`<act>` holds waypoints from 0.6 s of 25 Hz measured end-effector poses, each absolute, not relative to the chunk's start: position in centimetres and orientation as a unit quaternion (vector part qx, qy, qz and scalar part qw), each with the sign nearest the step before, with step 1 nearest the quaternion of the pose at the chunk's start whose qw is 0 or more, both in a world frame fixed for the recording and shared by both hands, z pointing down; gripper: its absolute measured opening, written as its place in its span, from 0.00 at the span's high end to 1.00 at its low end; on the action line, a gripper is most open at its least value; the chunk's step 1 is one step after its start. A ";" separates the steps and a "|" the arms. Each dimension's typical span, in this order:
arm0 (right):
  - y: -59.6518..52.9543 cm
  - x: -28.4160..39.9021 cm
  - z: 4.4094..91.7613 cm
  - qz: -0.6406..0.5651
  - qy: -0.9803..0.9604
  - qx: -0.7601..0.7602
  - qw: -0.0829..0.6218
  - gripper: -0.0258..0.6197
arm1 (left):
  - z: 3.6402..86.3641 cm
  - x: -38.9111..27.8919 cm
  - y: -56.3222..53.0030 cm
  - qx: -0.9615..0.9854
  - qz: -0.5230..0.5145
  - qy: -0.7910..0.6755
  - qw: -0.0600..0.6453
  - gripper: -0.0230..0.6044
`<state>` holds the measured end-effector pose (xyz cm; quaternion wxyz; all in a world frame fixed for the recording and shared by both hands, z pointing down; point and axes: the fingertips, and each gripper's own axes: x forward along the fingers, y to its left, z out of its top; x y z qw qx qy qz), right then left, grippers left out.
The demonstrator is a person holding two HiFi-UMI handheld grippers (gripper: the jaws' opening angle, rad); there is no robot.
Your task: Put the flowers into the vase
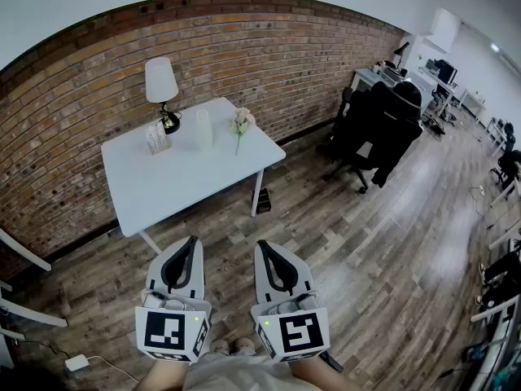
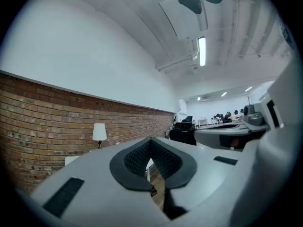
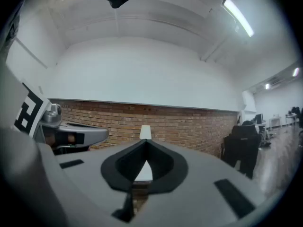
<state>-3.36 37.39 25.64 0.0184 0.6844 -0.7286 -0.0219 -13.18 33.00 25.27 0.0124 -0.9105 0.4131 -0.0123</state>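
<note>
1. Found a white table standing on a wooden floor, with its far edge close to a brick wall.
2. Noted a white upper wall and ceiling with strip lights above the brick. Also noted a black office chair well to the right of the table, with further desks at the far right of the room.
3. Recorded a lamp with a white shade at the far edge of the tabletop, toward its far left corner.
4. Recorded a small clear holder just beside the lamp base, on the side toward the near edge.
5. Located the vase upright near the far edge, to the right of the lamp. Identified it as pale, plain and cylindrical.
6. Located the flowers lying flat on the tabletop near the far right corner. Placed just beside the vase on its right, outside it.
7. Identified pale pink-white blooms at the far end and a thin green stem running toward the near edge.
8. Checked the left gripper: held level over the floor, well short of the table's near edge, jaws closed tip to tip, nothing between them.
9. Checked the right gripper: held level just beside the left one, jaws fully closed, nothing gripped.
</note>
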 end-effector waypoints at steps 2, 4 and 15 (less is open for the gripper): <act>37.5 -3.3 25.5 -0.022 -0.728 0.685 0.017 0.95 | 25.2 -13.1 33.1 -0.910 -0.013 0.414 0.014 0.96; 37.6 -3.2 25.6 -0.020 -0.728 0.686 0.013 0.95 | 25.2 -13.1 33.2 -0.910 -0.016 0.413 0.016 0.96; 37.4 -2.3 26.1 -0.014 -0.736 0.677 0.000 0.95 | 25.7 -12.6 33.4 -0.907 -0.019 0.421 0.018 0.96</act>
